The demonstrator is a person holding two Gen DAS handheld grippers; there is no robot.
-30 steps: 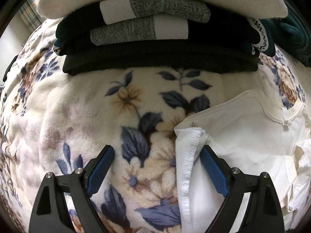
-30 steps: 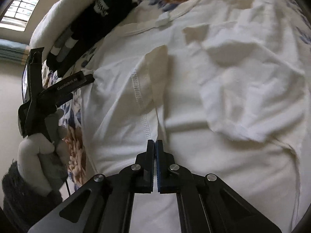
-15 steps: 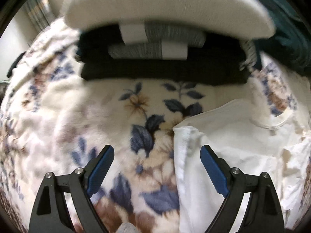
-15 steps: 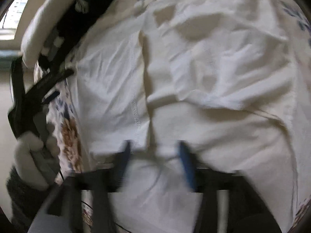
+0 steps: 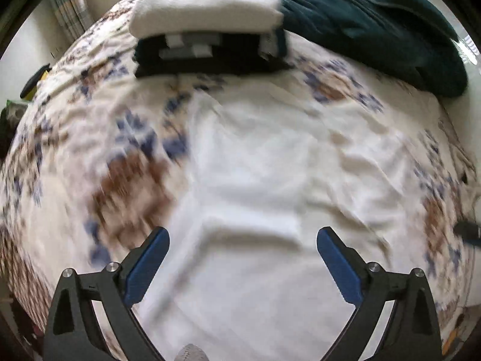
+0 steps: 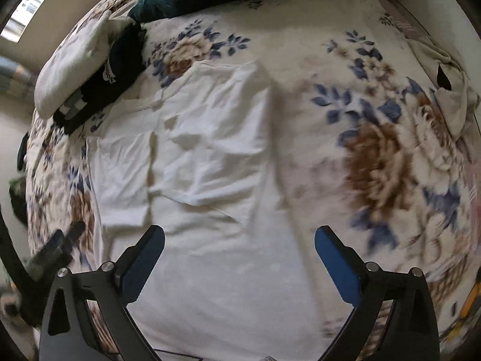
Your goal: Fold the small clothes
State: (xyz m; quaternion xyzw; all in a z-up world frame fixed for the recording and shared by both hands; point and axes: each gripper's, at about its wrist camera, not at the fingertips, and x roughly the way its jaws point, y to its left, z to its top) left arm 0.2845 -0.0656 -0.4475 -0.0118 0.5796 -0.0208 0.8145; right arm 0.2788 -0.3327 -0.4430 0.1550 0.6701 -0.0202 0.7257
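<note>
The white shirt (image 6: 210,156) lies spread on the floral blanket (image 6: 375,156) that covers the bed. In the right wrist view its body runs from the near edge toward the far left, with one side folded inward so that a doubled panel lies on top near the middle. The neckline end points toward the far left.

Left claw (image 5: 242,251): both blue-padded fingers stand wide apart and hold nothing. It hangs over the near part of the shirt (image 5: 255,195) — this view is motion-blurred, so whether the fingers touch the cloth cannot be told.

Right claw (image 6: 239,249): fingers likewise spread wide, nothing between them. It hangs over the near end of the shirt, with the folded panel beyond its left finger.

A stack of folded clothes (image 5: 207,48) sits at the far side of the bed: dark garments below, a white folded item on top. In the right wrist view the same stack (image 6: 99,72) appears at the far left, just beyond the neckline. A dark green garment (image 5: 375,24) lies at the far right of the stack, touching it. A beige cloth (image 6: 451,90) lies crumpled at the far right edge of the blanket, well apart from the shirt.
</note>
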